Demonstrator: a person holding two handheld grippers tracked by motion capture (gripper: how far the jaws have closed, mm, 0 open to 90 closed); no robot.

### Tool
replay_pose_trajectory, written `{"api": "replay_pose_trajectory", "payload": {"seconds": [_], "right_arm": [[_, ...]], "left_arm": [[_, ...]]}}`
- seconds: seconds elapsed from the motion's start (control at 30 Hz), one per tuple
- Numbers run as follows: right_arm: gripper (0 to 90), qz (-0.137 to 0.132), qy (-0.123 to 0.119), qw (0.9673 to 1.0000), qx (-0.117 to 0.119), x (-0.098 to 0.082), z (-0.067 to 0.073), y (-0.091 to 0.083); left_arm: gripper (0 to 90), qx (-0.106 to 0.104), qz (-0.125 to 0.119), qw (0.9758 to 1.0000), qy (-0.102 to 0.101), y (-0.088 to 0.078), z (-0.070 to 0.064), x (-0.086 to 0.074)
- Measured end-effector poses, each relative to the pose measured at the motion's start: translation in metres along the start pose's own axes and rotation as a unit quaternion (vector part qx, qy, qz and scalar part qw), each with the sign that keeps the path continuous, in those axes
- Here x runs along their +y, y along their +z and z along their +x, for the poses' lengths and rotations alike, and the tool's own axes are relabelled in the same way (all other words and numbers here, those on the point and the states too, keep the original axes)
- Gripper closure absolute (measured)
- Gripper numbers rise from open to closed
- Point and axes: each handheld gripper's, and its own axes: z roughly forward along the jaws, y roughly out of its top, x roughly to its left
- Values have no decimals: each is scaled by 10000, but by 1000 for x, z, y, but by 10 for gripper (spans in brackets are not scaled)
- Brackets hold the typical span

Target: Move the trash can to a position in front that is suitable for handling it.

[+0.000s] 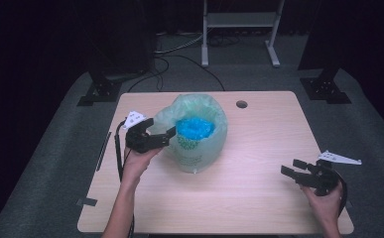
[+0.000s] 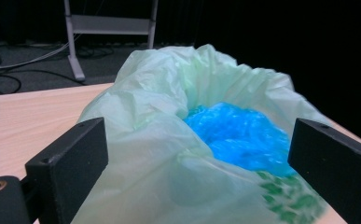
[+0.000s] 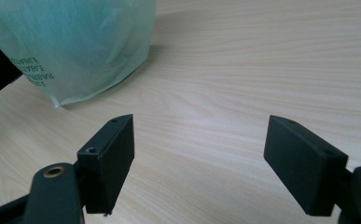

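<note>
A pale green translucent plastic bag [image 1: 199,148] stands open-mouthed on the middle of the wooden table [image 1: 259,198], with crumpled blue plastic [image 1: 194,128] inside it. My left gripper [image 1: 160,127] is at the bag's left rim, open. In the left gripper view, the bag's folded rim [image 2: 159,93] and the blue plastic [image 2: 239,130] lie between the wide-apart jaws, and the pads are not pressing on it. My right gripper [image 1: 289,166] hovers low over the table's front right, open with nothing between its fingers. The right gripper view shows bare wood ahead and the bag [image 3: 75,42] at upper left.
A round cable hole [image 1: 241,104] sits near the table's far edge. Behind the table are a white frame stand [image 1: 239,20], cables on the floor, and black stand bases [image 1: 100,91] [image 1: 326,89]. A tape strip [image 1: 87,202] marks the front left corner.
</note>
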Motion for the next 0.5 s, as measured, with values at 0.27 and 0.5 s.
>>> {"api": "replay_pose_trajectory", "payload": {"seconds": [0.27,0.5], "right_arm": [[243,120,25,9999,55,-3,1,5],[257,254,57,9996,68,-7,2,9]], "left_arm": [[178,-12,421,9989,-223,24,7,0],[389,-282,646,9971,-273,25,11,2]]}}
